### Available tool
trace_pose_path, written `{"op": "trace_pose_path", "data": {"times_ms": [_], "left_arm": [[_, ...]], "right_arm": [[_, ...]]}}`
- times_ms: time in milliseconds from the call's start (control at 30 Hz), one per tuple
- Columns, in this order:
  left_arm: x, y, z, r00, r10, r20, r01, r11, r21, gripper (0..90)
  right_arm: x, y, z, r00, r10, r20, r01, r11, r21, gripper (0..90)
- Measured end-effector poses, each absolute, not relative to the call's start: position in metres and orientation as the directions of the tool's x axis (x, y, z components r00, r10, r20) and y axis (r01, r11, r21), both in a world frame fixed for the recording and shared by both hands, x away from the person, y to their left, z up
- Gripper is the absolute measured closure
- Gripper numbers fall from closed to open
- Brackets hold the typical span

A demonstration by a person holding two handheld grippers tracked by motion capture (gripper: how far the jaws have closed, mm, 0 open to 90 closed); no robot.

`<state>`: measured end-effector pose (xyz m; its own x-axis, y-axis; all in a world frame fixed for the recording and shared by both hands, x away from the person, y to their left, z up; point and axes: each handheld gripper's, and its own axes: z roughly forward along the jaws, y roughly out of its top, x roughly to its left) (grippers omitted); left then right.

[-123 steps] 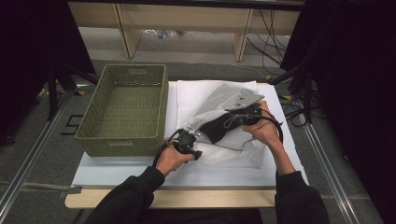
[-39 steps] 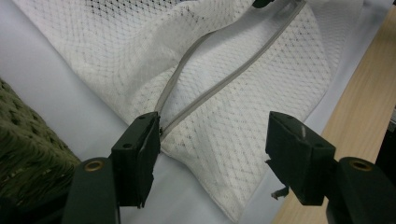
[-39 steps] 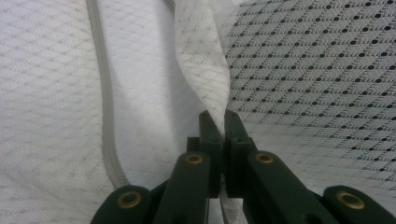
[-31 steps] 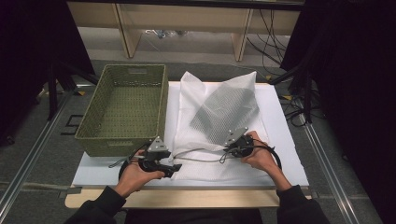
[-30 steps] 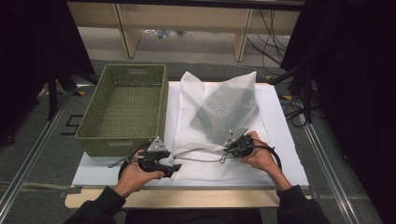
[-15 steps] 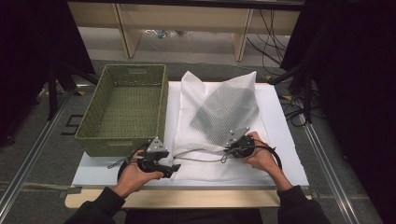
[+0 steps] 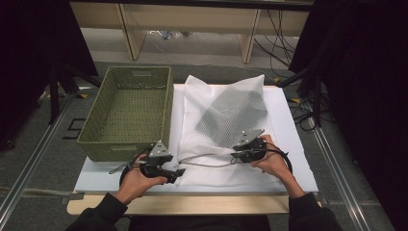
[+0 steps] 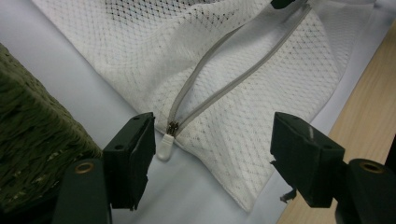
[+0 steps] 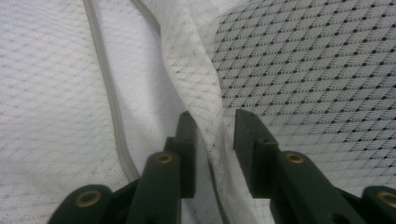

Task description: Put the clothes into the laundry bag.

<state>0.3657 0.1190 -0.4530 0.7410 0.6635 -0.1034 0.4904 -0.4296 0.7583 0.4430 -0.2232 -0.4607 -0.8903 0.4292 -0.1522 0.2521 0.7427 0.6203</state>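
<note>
My left gripper [image 7: 179, 174] sits at the table's [image 7: 96, 175] near edge, jaws wide apart with nothing between the pads; in its own view [image 8: 212, 149] the zip pull [image 8: 164, 148] lies just beside the left pad, not pinched. My right gripper [image 7: 236, 155] rests on the bag [image 7: 211, 144] near its middle. Its jaws have just been opening, and a raised fold of mesh [image 9: 205, 93] stands in the narrow gap between them [image 9: 215, 122]; the pads do not seem to press it.

The bag is white mesh, lying flat on the white tabletop, right of the basket [image 7: 127, 113]. Its grey zipper [image 7: 204, 161] runs between my two grippers, parted into two tracks that meet at the pull. A darker layer [image 7: 235, 110] shows through the mesh toward the far right corner, which is pale and dotted in my right gripper view [image 9: 317, 65].

The bag's near corner stops just short of the wooden table edge [image 8: 369, 107]. Bare tabletop shows to the left of my left hand [image 7: 137, 180] and along the right side past my right hand [image 7: 272, 161]. The green basket touches or nearly touches the bag's left edge and reaches to the far-left of the table. Beyond the bag, a strip of table is free before the far rim.
</note>
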Motion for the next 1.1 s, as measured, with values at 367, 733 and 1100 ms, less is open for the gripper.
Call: {"op": "trace_pose_path", "data": {"times_ms": [367,733,1100], "left_arm": [[0.362,0.125,-0.451,0.734,0.671,-0.1,0.488,-0.42,0.765,30.1],[0.358,0.131,-0.45,0.73,0.677,-0.097,0.481,-0.408,0.776,27.4],[0.357,0.136,-0.451,0.722,0.689,-0.073,0.473,-0.412,0.779,21.1]], "right_arm": [[0.435,-0.231,-0.45,-0.884,0.439,-0.16,0.221,0.694,0.686,59.5],[0.428,-0.237,-0.444,-0.859,0.495,-0.127,0.261,0.64,0.723,46.3],[0.426,-0.255,-0.437,-0.805,0.59,-0.057,0.333,0.529,0.78,41.4]]}}
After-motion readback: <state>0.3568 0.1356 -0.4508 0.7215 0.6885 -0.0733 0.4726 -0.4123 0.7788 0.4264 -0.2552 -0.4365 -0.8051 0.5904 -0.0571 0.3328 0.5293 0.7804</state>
